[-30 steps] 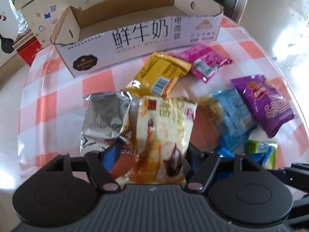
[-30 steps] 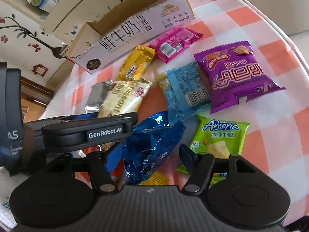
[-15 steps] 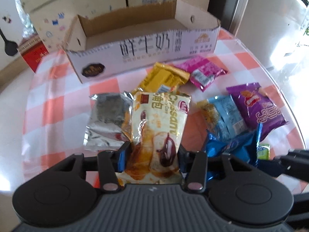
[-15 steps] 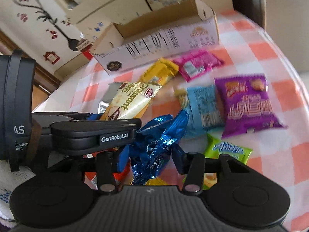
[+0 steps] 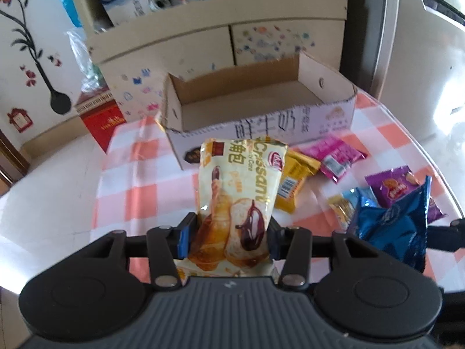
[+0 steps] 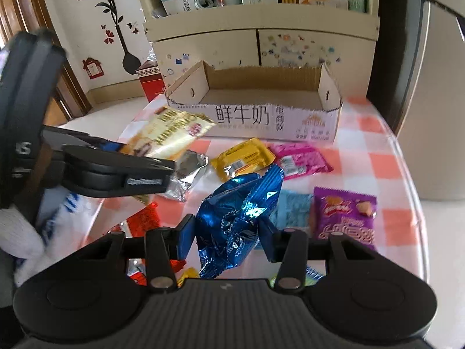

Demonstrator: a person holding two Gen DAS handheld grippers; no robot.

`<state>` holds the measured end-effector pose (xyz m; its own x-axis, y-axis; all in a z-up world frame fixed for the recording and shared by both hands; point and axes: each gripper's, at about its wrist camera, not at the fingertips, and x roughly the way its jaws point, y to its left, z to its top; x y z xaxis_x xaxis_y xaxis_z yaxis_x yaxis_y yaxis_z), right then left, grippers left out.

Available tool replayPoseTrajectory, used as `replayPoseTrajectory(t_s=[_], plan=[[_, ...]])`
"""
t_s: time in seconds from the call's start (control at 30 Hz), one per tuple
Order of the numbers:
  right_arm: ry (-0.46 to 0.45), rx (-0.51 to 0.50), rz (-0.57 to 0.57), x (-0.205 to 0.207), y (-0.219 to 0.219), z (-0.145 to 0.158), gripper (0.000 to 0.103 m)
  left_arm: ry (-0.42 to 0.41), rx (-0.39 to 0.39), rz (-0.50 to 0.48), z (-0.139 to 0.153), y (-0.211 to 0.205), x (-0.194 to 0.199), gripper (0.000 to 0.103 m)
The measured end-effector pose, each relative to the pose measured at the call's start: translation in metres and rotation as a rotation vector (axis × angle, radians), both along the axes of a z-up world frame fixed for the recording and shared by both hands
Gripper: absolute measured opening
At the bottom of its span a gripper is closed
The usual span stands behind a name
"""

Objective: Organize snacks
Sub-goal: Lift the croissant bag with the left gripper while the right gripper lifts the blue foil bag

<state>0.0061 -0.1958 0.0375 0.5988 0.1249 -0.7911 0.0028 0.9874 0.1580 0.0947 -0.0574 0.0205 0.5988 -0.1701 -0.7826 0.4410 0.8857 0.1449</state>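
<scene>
My left gripper (image 5: 229,232) is shut on a cream croissant packet (image 5: 241,192) and holds it above the table, in front of the open cardboard box (image 5: 261,128). It also shows in the right wrist view (image 6: 171,136). My right gripper (image 6: 226,232) is shut on a crumpled blue foil packet (image 6: 241,215), lifted off the table; it also shows in the left wrist view (image 5: 392,226). The cardboard box (image 6: 261,119) looks empty inside.
On the checked tablecloth (image 6: 386,160) lie a yellow packet (image 6: 244,157), a pink packet (image 6: 299,160), a purple packet (image 6: 345,218), a light blue packet (image 6: 293,212), a silver packet (image 6: 189,177) and a red packet (image 6: 142,221). A cabinet (image 6: 261,43) stands behind.
Both grippers have risen and tilted toward the box, each carrying its packet. The croissant packet and the blue foil packet are now clear of the table.
</scene>
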Motion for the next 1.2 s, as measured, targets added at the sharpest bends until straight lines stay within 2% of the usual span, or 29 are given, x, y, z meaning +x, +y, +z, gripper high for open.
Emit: replayPoseTrajectory(t_s=[0.2, 0.5, 0.67, 0.9, 1.1, 1.2], plan=[[-0.037, -0.063, 0.001, 0.006, -0.002, 0.008, 0.054, -0.031, -0.014, 0.014, 0.010, 0.004, -0.006, 0.048], [-0.097, -0.191, 0.019, 0.023, -0.002, 0.013, 0.054, -0.088, 0.017, 0.025, 0.016, 0.003, -0.009, 0.048], [-0.129, -0.194, -0.003, 0.037, -0.013, 0.016, 0.054, -0.137, 0.029, 0.030, 0.022, 0.002, -0.007, 0.048], [-0.221, -0.208, -0.039, 0.051, -0.025, 0.026, 0.054, -0.193, 0.004, 0.056, 0.037, 0.001, 0.009, 0.048], [-0.294, -0.318, -0.031, 0.066, -0.021, 0.031, 0.054, -0.229, 0.011, 0.063, 0.042, -0.008, 0.027, 0.048], [-0.303, -0.302, -0.056, 0.077, -0.027, 0.032, 0.054, -0.236, 0.002, 0.074, 0.043, -0.013, 0.040, 0.048]])
